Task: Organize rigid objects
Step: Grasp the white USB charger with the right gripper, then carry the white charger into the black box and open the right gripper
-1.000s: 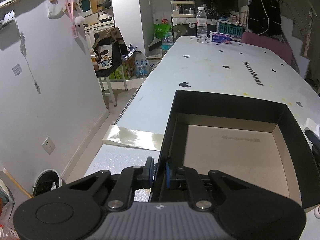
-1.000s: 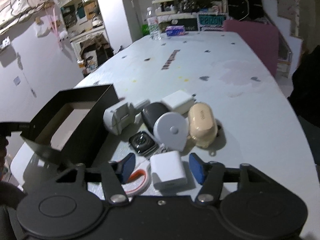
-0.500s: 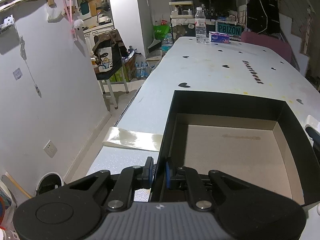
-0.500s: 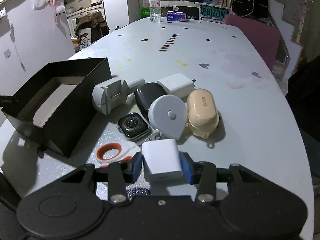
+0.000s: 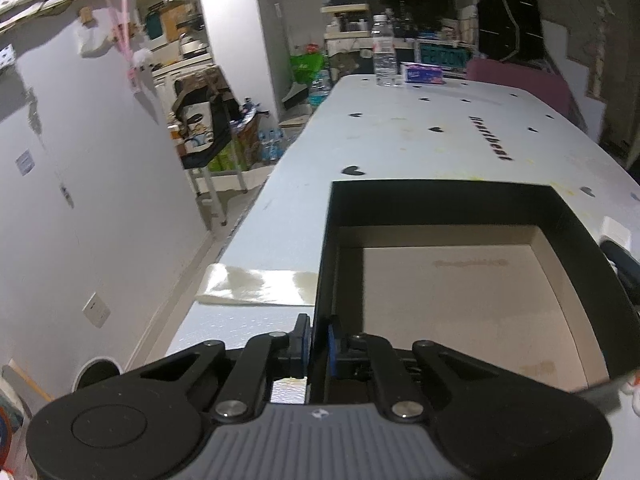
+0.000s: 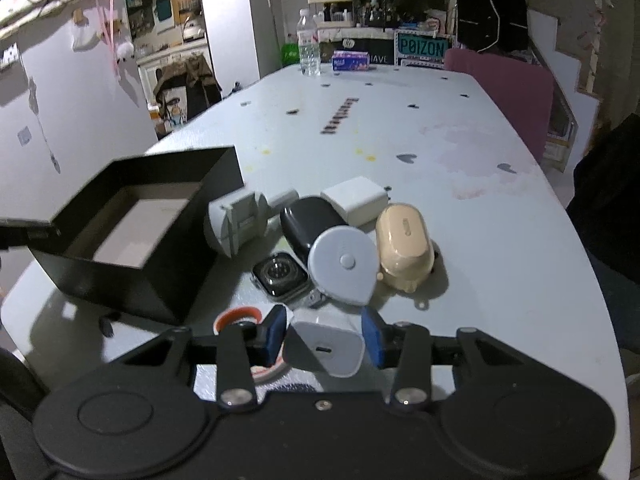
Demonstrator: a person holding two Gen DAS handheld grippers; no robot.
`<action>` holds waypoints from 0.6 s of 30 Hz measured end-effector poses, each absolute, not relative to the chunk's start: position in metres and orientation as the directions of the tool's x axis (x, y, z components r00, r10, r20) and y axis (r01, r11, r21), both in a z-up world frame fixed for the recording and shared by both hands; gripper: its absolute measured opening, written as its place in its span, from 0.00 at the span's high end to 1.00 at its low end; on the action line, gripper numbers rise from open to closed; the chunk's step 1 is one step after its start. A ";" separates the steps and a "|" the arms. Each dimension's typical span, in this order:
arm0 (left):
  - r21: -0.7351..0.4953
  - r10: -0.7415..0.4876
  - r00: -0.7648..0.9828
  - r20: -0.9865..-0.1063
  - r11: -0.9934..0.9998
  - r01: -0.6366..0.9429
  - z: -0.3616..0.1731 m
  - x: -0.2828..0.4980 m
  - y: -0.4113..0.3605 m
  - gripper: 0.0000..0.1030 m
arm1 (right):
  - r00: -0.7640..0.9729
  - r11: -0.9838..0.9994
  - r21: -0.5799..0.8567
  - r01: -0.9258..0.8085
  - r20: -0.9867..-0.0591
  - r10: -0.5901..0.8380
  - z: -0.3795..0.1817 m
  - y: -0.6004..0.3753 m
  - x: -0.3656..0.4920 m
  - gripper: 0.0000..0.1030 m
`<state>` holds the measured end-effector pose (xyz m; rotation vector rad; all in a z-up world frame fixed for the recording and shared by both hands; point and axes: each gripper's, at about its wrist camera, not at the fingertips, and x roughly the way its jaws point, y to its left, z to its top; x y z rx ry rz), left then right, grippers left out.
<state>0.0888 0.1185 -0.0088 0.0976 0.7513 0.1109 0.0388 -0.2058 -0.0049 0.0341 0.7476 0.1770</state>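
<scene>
Right gripper (image 6: 325, 340): blue pads pinch a white charger block (image 6: 326, 348) from both sides; the block is tilted, its slot port facing the camera, and looks lifted off the table (image 6: 500, 240).
Left gripper (image 5: 318, 342): pressed together on the near wall of the black box (image 5: 440, 208), one blue pad outside, one inside.
Black box: open top, matte black walls, pale cardboard floor with nothing in it (a faint smudge of print there cannot be read); it stands at the table's left edge, left of the pile of small things.
Pile, just beyond the right gripper: smartwatch body (image 6: 281, 275) face-down, grey teardrop-shaped case (image 6: 344, 266), beige oval case (image 6: 404, 246) with an unreadable embossed mark, dark oval case (image 6: 306, 222), second white charger (image 6: 354, 200), grey round device (image 6: 238, 226); most of them touch or overlap.
Orange ring (image 6: 238, 316): flat on the table beside the right gripper's left finger.
Table: pale, scattered black heart shapes, one line of black lettering (too blurred to read surely).
Far end: clear water bottle (image 6: 308, 54), blue-and-purple tissue pack (image 6: 351, 60).
Sign (image 6: 421, 47): teal, reads "POIZON".
</scene>
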 end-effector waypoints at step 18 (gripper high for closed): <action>0.073 0.066 0.733 -0.677 0.997 -0.023 -0.012 0.083 0.120 0.97 | 0.759 0.953 0.110 -0.284 -0.582 0.293 0.082 -0.144 0.072 0.59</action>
